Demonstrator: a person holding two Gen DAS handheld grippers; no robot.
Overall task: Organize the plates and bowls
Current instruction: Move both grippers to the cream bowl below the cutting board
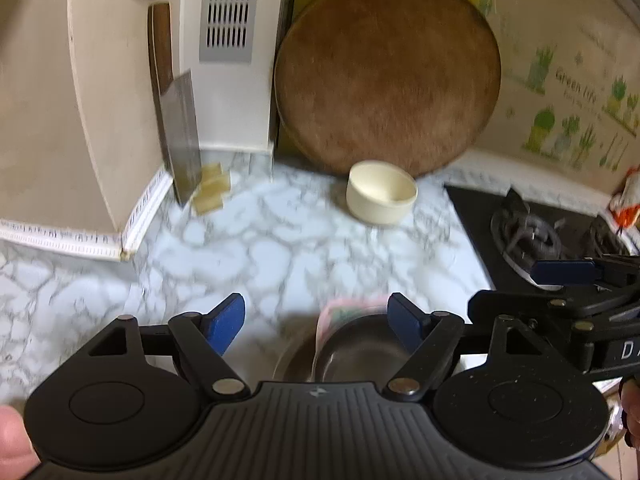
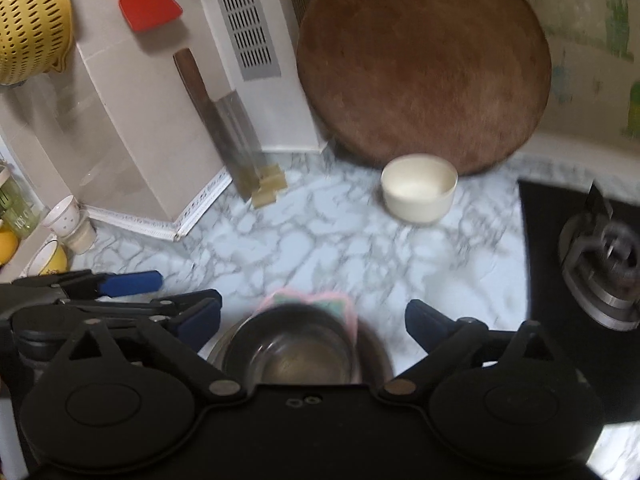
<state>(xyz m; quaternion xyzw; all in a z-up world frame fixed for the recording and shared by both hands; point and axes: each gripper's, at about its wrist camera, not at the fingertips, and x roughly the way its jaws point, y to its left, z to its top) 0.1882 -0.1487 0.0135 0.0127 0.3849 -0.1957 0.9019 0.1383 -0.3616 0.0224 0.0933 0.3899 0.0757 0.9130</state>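
A stack of dishes stands on the marble counter just below both grippers: a steel bowl (image 1: pixel 360 350) (image 2: pixel 288 354) nested in a pink-rimmed dish (image 1: pixel 348 306) (image 2: pixel 308 300), with a wider steel rim underneath. My left gripper (image 1: pixel 316 320) is open, its blue pads either side of the stack and not pressing on it. My right gripper (image 2: pixel 312 320) is open wide above the same stack. Each gripper shows at the edge of the other's view. A cream bowl (image 1: pixel 382 194) (image 2: pixel 418 188) sits upright and apart, farther back on the counter.
A round wooden board (image 1: pixel 388 76) (image 2: pixel 424 68) leans on the wall behind the cream bowl. A cleaver (image 1: pixel 180 136) (image 2: pixel 232 136) leans at the left. The gas stove (image 1: pixel 524 232) (image 2: pixel 600 264) lies to the right. A yellow colander (image 2: pixel 32 20), red spatula (image 2: pixel 148 4) and cup (image 2: pixel 66 210) are far left.
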